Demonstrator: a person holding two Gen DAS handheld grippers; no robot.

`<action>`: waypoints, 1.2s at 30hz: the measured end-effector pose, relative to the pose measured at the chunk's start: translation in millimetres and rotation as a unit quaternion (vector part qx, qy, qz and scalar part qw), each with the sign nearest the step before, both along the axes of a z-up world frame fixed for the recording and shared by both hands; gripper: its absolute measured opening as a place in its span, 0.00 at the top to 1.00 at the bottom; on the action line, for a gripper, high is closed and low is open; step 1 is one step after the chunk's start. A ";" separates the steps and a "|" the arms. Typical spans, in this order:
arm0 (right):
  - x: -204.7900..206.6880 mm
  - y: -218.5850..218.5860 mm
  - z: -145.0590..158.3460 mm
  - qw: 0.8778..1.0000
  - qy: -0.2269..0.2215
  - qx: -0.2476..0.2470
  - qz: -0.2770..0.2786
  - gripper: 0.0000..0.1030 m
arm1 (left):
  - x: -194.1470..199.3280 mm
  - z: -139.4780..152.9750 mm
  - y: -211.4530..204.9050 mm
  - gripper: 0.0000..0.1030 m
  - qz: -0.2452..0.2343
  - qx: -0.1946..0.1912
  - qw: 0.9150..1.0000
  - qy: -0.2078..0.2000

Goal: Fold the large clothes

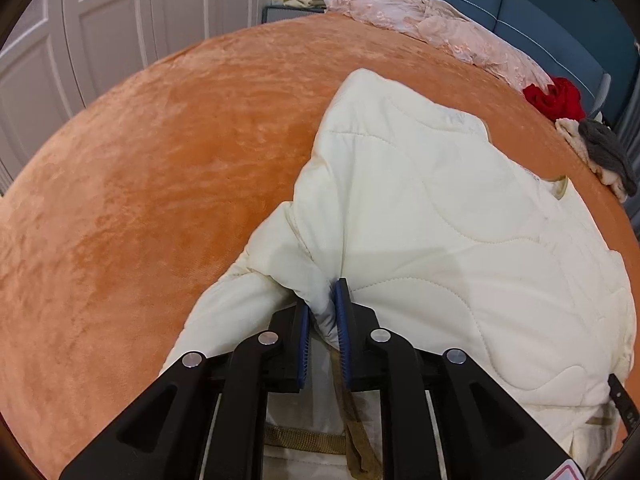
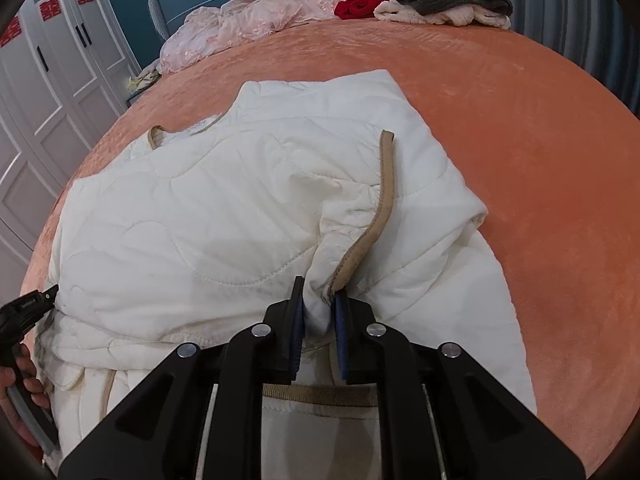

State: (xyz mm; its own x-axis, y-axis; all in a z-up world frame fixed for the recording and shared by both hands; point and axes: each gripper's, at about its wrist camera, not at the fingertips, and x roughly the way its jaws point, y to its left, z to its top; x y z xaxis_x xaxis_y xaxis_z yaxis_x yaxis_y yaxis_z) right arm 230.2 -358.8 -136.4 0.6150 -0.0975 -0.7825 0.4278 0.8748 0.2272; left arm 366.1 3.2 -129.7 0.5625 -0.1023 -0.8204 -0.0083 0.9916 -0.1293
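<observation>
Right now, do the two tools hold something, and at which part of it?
Both hold the white jacket. The left tool pinches a fold of its near edge; the right tool pinches a fold beside the tan trim.

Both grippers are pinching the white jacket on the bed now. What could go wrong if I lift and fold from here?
1. The left gripper holds only a small bunched pinch of the jacket; the padded fabric may slip out when lifted.
2. The right gripper bites beside the tan trim, so pulling could drag that edge crooked.
3. The jacket lies rumpled on the orange bedspread; folding now may trap creases.
</observation>
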 end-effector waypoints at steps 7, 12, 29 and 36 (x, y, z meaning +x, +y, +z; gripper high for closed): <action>-47.7 -9.9 53.6 0.997 -0.044 -0.045 -0.044 0.58 | -39.5 42.4 18.1 0.76 -0.025 0.038 0.998 -0.035; -29.9 -7.7 77.2 0.997 -0.079 -0.013 -0.014 0.61 | -43.0 75.8 -2.6 0.76 -0.047 0.048 0.995 -0.072; 62.1 42.6 -4.7 0.995 -0.005 -0.069 0.077 0.63 | -2.4 -4.5 -129.0 0.76 -0.121 0.100 0.986 -0.058; 59.3 48.1 -10.8 0.993 -0.011 -0.094 0.075 0.62 | -4.7 -12.3 -127.5 0.76 -0.120 0.097 0.985 -0.075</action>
State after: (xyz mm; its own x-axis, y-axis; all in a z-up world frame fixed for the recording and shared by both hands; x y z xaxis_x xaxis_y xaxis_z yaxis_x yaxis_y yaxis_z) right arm 289.5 -310.7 -147.2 0.6498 -0.1465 -0.7459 0.2856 0.9564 0.0609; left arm 361.3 -124.3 -142.0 0.6575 -0.0967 -0.7472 0.2343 0.9688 0.0807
